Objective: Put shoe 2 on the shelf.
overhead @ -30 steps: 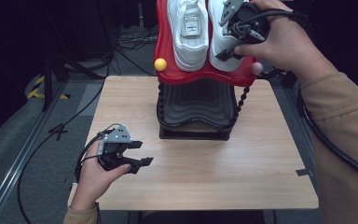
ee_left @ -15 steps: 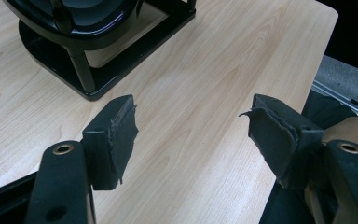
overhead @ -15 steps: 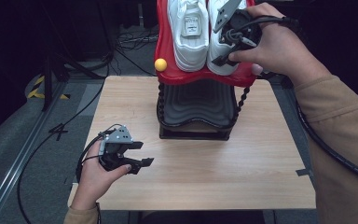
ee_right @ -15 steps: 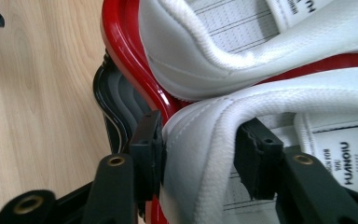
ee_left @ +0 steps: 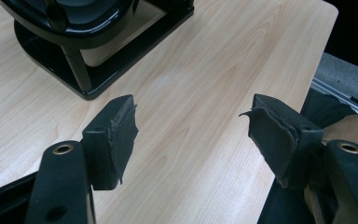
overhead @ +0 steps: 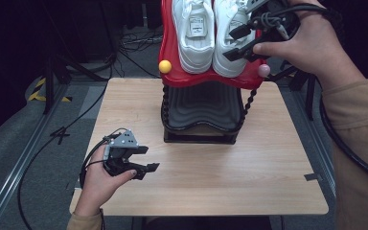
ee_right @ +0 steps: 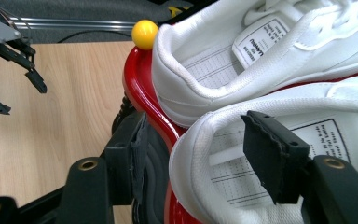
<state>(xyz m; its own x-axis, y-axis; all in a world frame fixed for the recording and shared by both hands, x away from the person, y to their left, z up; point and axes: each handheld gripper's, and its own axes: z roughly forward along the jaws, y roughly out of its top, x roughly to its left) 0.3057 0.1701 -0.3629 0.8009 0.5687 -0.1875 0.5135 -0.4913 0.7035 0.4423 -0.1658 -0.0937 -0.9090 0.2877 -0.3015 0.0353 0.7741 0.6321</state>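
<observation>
You had just let go of the right shoe on the rack: your right gripper, jaws just opened, straddled its heel; next, back off.

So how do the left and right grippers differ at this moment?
The left gripper is low over the bare table, nothing between its jaws; the right gripper is up at the red rack, its jaws having just opened, straddling the heel of the right-hand white shoe without pressing it. Both are open.
</observation>
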